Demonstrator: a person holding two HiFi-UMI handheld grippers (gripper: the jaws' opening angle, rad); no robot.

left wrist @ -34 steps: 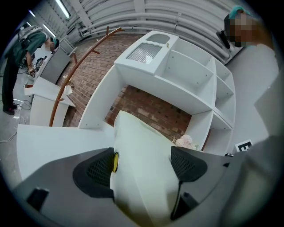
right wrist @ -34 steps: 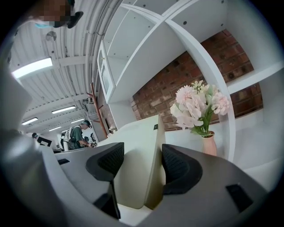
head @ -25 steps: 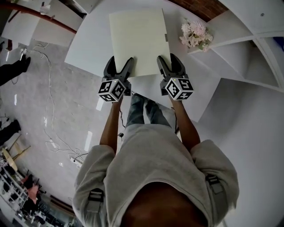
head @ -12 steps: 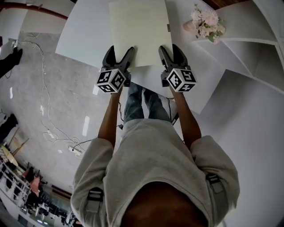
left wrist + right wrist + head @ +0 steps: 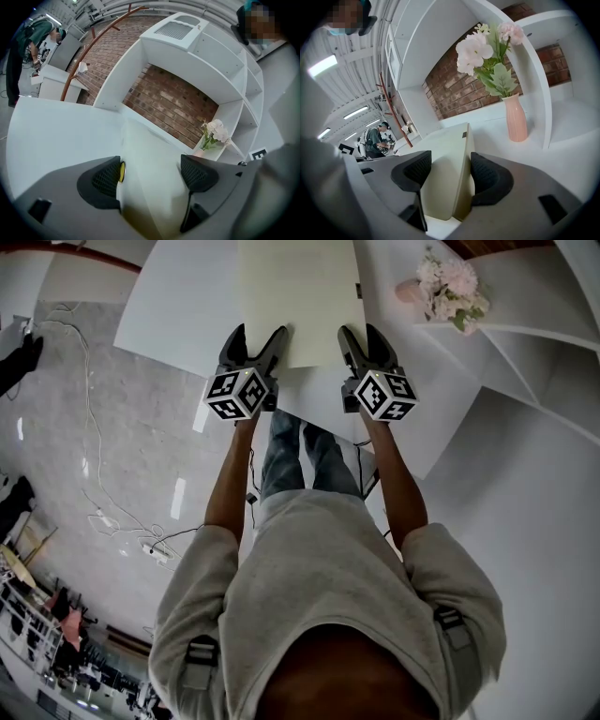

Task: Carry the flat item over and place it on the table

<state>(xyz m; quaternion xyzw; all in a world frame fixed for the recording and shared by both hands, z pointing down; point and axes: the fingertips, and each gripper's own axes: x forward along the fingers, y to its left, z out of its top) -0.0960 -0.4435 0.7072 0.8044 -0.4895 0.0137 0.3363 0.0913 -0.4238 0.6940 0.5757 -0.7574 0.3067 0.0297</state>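
The flat item [image 5: 298,296] is a cream, box-like board lying lengthwise over the white table [image 5: 173,310]. My left gripper [image 5: 256,334] is shut on its near left corner, and my right gripper [image 5: 361,332] is shut on its near right corner. In the left gripper view the board [image 5: 147,150] fills the gap between both dark pads. The right gripper view shows its broad face and narrow side edge [image 5: 461,164] clamped between the pads, just above the tabletop [image 5: 562,140]. Whether the board touches the table I cannot tell.
A pink vase of flowers [image 5: 448,289] stands on the table right of the board, close to my right gripper [image 5: 450,176]. White curved shelving [image 5: 534,371] rises at the right, a brick wall [image 5: 173,103] behind. Cables [image 5: 94,484] lie on the floor to the left.
Both grippers and the board have moved farther over the table and lower. The grip on both near corners is unchanged.
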